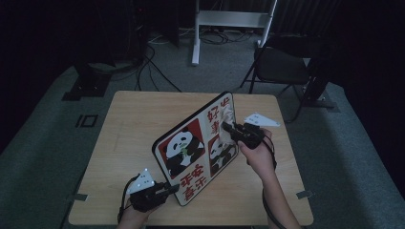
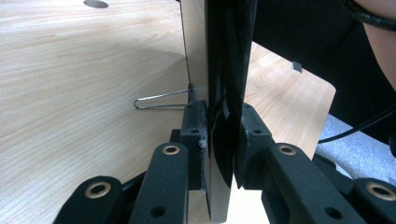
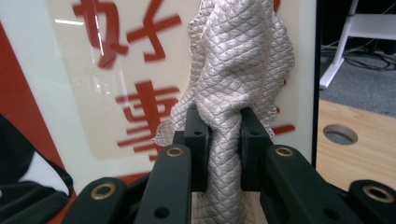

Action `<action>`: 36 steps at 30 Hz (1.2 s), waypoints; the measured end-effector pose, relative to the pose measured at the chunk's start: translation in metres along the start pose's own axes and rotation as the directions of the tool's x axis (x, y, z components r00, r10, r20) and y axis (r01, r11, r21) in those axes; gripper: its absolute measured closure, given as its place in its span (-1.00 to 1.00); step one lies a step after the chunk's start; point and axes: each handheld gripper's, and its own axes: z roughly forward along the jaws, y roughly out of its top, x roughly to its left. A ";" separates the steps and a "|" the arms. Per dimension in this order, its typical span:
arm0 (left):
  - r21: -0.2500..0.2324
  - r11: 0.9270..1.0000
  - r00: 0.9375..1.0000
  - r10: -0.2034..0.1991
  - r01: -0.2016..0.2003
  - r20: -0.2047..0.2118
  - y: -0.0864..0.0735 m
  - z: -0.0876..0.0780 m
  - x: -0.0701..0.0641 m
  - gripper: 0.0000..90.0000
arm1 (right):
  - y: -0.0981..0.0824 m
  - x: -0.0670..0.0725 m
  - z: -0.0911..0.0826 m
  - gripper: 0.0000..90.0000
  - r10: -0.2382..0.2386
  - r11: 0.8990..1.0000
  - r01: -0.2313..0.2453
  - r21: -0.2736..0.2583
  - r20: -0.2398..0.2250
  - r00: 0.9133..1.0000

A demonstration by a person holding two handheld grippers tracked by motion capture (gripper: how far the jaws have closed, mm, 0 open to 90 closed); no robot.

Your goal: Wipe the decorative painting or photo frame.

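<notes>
While the panda picture frame (image 1: 193, 148) is stood tilted on the wooden table (image 1: 124, 138), its near lower corner is clamped by the left gripper (image 1: 173, 189), whose jaws are pressed on both faces of the edge. A wire stand (image 2: 159, 101) is seen jutting from the frame's back just beyond those jaws. Farther along, a beige quilted cloth (image 3: 233, 70) is pinched by the right gripper (image 1: 228, 128) and laid against the frame's glass. Beyond the table, a dark chair (image 1: 282, 64) and white stand legs (image 1: 229, 21) are placed on the grey floor.
</notes>
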 end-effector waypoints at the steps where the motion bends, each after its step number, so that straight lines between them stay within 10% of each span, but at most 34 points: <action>1: -0.001 1.000 1.000 0.000 0.000 -0.001 0.000 0.000 0.000 0.72 | 0.000 0.000 0.000 0.73 0.000 1.000 0.000 0.000 0.000 1.000; 36: 0.002 1.000 1.000 -0.006 0.006 0.002 0.000 0.001 -0.001 0.72 | -0.067 -0.018 0.005 0.73 0.067 0.990 -0.070 0.124 0.023 0.997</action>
